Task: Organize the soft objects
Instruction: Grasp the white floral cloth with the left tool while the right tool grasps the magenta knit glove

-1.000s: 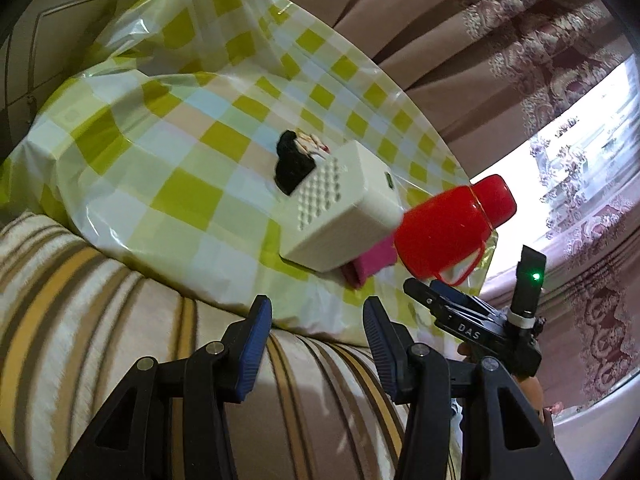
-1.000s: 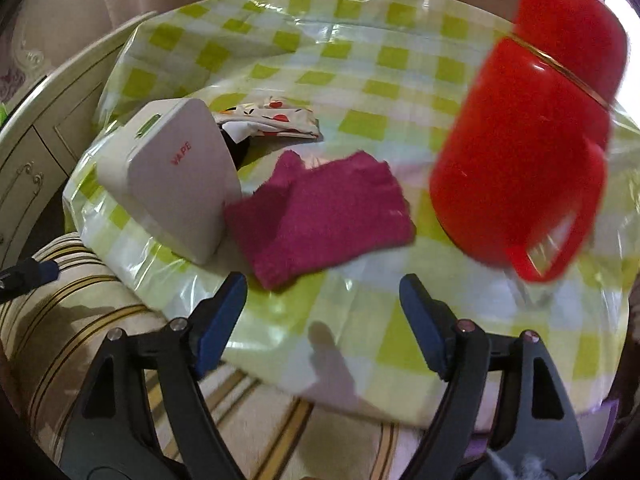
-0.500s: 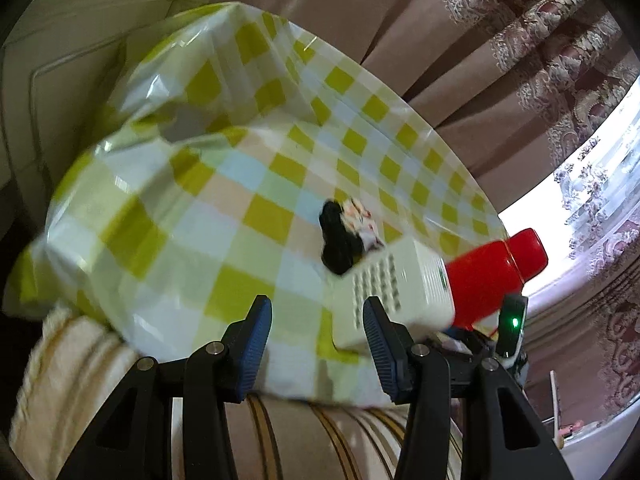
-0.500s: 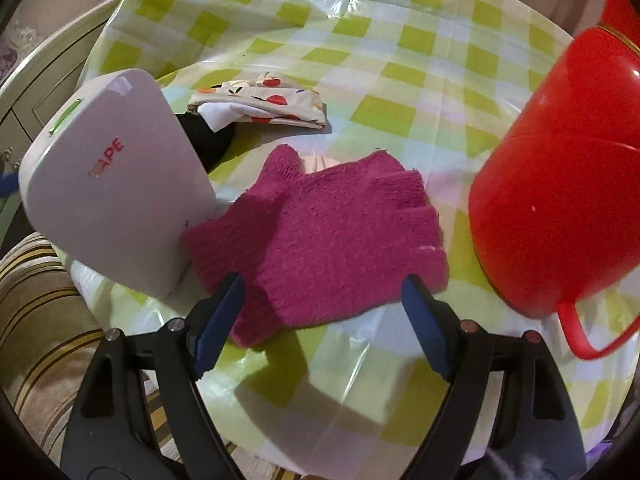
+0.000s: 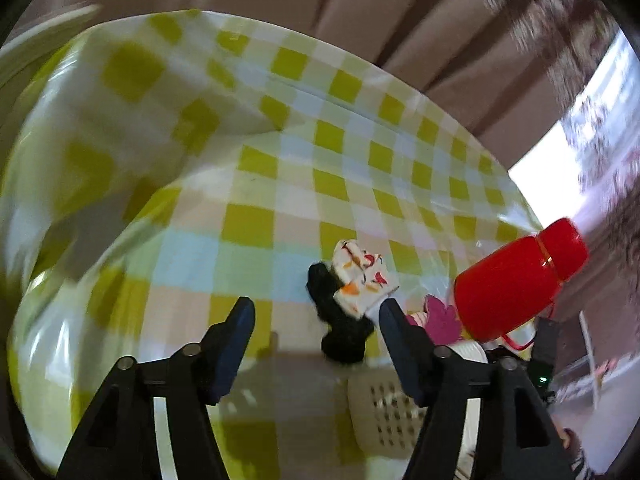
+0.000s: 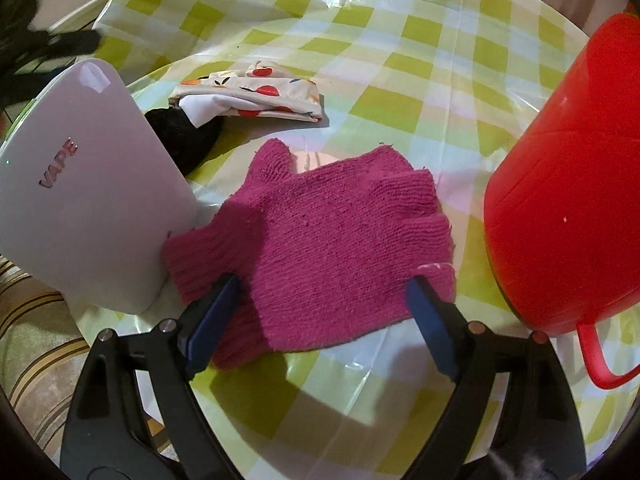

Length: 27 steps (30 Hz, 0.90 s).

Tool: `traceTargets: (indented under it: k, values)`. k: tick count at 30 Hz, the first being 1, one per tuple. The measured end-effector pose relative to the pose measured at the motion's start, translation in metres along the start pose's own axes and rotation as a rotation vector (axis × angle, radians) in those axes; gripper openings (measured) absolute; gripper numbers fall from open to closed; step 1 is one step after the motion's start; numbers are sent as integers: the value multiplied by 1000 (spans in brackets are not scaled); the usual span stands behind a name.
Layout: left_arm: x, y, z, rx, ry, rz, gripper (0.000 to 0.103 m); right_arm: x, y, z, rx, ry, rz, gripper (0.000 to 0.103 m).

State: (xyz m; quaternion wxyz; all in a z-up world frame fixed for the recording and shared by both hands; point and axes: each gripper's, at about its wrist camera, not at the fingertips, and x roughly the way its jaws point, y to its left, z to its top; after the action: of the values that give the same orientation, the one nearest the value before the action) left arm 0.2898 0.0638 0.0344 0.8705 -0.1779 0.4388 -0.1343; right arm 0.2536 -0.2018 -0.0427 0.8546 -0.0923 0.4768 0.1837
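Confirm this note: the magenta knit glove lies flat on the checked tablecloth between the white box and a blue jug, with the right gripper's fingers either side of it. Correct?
Not quite: the jug is red, not blue, as the right wrist view shows. The rest holds: the magenta knit glove lies flat between it and the white box, the right gripper opening around it.

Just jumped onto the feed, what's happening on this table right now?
A person is sorting soft items on the checked tablecloth with two handheld grippers. The right gripper straddles the magenta knitted glove, jaws opening, pads not yet pressing it. The left gripper points toward the black soft item and the fruit-print cloth lying partly on it; its jaws are opening too and hold nothing. A white VAPE device and a red flask flank the glove.
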Motion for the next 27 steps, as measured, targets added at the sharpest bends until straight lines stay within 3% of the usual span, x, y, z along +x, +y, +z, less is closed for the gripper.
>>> traceTargets:
  k: [4, 10, 13, 17, 22, 24, 25, 27]
  values:
    - [34, -16, 20, 96, 58, -13, 69, -1, 3, -2, -12, -15, 1, 81]
    - [88, -38, 36, 218, 158, -35, 69, -6, 9, -5, -37, -35, 8, 63]
    - [108, -46, 41, 267, 183, -39, 70, -11, 11, -7, -41, -45, 9, 47]
    - [123, -49, 47, 289, 193, -39, 70, -17, 9, -7, -31, -63, -6, 15]
    - [146, -62, 42, 384, 242, -9, 70, -19, 6, -8, -11, -65, -3, 13]
    - [151, -65, 39, 413, 255, -15, 61, -19, 6, -7, -17, -63, -6, 13]
    - [155, -68, 37, 430, 262, -13, 38, -20, 5, -7, -19, -60, -5, 14]
    - [160, -71, 33, 466, 265, 5, 32, -21, 5, -7, -18, -53, -4, 18]
